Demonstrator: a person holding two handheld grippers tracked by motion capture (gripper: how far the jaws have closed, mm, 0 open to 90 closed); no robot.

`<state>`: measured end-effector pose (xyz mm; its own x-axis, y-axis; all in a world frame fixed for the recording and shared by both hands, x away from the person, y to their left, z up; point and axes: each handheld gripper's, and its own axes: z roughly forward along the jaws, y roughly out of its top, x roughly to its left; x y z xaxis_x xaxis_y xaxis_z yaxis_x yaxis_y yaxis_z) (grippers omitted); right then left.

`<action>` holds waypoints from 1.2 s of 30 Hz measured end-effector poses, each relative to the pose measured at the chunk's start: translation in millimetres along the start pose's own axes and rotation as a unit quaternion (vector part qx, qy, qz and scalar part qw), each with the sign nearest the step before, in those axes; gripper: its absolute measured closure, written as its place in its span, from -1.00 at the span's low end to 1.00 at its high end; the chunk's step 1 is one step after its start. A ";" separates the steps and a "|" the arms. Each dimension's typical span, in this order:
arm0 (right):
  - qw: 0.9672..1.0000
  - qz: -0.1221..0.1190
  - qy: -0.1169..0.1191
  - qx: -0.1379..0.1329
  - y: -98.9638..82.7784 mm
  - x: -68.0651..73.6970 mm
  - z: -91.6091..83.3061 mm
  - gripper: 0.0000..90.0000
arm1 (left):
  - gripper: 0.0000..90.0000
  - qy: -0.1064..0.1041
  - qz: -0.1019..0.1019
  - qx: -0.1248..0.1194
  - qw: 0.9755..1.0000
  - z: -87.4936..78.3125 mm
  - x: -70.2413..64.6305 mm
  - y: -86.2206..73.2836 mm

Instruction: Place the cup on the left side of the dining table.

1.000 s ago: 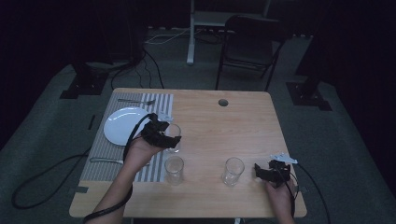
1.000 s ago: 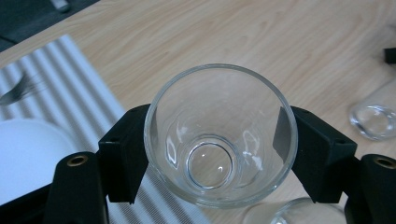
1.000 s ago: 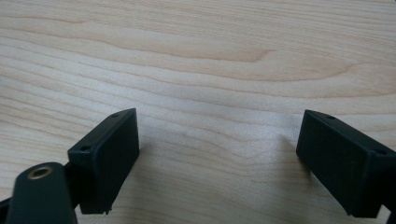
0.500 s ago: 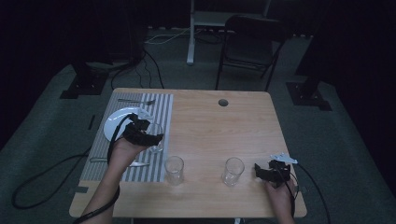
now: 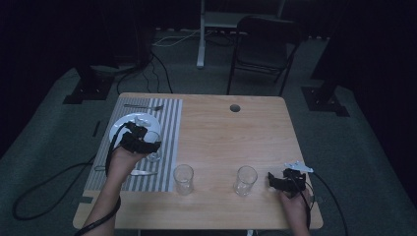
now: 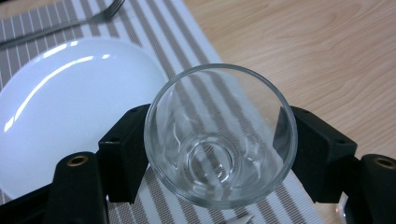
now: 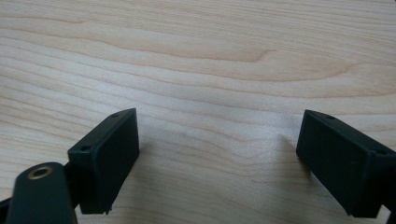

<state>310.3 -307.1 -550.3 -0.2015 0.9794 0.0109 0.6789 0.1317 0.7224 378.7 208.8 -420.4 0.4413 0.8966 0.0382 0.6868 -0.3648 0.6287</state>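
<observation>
In the lower right of the high view the right hand-held gripper [image 5: 281,181] rests on the tabletop [image 5: 231,142], exactly where it lay a second ago. Its own view shows its jaws standing wide with nothing but bare wood between them. Just to its left stand two empty glasses, one [image 5: 245,180] beside it and another [image 5: 183,179] at the edge of the striped placemat [image 5: 169,123]; neither has shifted.

The change is on the left. The left hand-held gripper [image 5: 147,146] holds a third clear glass [image 6: 219,135], clamped upright at its sides. A second ago it hung over the placemat's right edge; now it is farther left and lower, at centre left of the frame. In the left gripper view the glass sits above the stripes with the white plate [image 6: 56,112] just beside it and a fork [image 6: 100,16] beyond.

This looks like a place setting: the glass appears close to being set down beside the plate, though whether its base touches the mat I cannot tell.
</observation>
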 end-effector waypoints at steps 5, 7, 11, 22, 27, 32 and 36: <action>1.000 0.000 0.000 0.000 0.0 0.1 0.0 -0.72 | -0.36 0.003 -0.005 0.012 1.000 6.2 5.2 -5.0; 1.000 0.000 0.000 0.000 0.0 0.1 0.0 -0.71 | -0.36 0.008 -0.005 0.015 1.000 8.2 7.6 -6.8; 1.000 0.000 0.000 0.000 0.0 0.0 0.0 -0.72 | -0.36 0.002 -0.016 0.019 1.000 11.7 12.8 -11.6; 1.000 0.000 0.000 0.000 0.0 0.0 0.0 -0.72 | -0.37 0.005 -0.021 0.004 1.000 15.9 13.8 -20.9; 1.000 0.000 0.000 0.000 0.0 0.1 0.0 -0.72 | -0.37 0.005 -0.020 -0.005 1.000 15.9 13.8 -23.3; 1.000 0.000 0.000 0.000 0.0 0.1 0.0 -0.71 | -0.37 0.006 -0.039 -0.031 0.999 17.0 12.9 -30.4; 1.000 0.000 0.000 0.000 0.0 0.0 0.0 -0.71 | -0.38 0.004 -0.054 -0.047 0.997 17.5 12.6 -35.3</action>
<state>310.2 -307.1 -550.3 -0.2014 0.9795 0.0108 0.6789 0.1316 0.7224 370.1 228.6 -455.7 0.3625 0.9316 -0.0276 0.6726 -0.2409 0.6997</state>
